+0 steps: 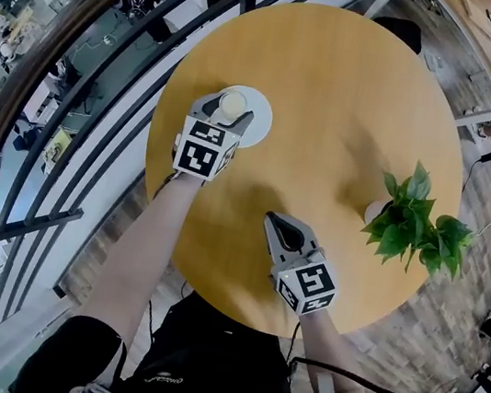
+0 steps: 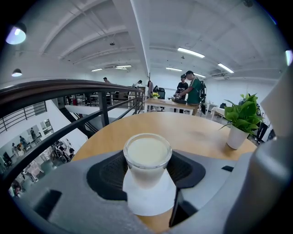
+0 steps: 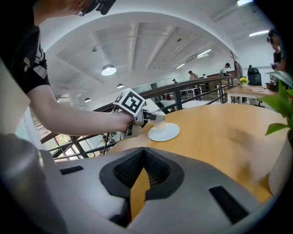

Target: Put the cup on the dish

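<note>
Pinching cup (image 2: 147, 157) with left gripper (image 3: 153, 117), right over dish (image 1: 261, 122) (contact unclear). Lower straight, keep upright, seat flat mid-dish, then spread jaws. Keep right gripper (image 3: 143, 154), pressed together and empty, parked clear.

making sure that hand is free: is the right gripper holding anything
No, the right gripper has its jaws together at the tips, nothing between them.

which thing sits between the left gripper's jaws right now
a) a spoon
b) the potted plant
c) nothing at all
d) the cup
d: in the left gripper view the cup stands between the black pads, with the white dish under it.
</note>
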Available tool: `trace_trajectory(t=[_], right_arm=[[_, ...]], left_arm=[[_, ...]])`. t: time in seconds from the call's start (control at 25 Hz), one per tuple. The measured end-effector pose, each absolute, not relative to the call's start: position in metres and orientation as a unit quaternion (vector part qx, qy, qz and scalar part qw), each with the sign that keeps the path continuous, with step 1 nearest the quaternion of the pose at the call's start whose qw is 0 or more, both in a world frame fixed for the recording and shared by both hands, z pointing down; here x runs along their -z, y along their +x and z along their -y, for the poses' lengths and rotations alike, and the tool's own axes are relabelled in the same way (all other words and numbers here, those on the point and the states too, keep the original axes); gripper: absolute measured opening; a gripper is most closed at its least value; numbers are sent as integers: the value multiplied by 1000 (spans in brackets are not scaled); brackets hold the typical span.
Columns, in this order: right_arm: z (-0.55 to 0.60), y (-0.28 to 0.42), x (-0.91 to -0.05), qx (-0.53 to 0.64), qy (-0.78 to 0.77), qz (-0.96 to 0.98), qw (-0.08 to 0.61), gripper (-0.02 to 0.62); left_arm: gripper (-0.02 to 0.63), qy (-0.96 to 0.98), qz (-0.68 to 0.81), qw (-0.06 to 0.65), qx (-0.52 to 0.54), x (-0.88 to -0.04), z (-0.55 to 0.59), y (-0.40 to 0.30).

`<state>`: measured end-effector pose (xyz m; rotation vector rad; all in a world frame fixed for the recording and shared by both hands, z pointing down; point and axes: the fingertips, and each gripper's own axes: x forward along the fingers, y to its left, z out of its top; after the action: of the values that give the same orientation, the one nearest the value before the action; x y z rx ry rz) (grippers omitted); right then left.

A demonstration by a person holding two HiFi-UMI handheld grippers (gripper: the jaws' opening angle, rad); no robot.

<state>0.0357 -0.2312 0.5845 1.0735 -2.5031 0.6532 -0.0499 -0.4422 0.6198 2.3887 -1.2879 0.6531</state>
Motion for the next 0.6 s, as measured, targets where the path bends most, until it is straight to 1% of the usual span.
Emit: trace_trajectory(t=[0.6], right_arm=[[230,41,-601,-249,379,874,175,0]], left_arm=[[265,839,444,189,-250,-646,447,-45]])
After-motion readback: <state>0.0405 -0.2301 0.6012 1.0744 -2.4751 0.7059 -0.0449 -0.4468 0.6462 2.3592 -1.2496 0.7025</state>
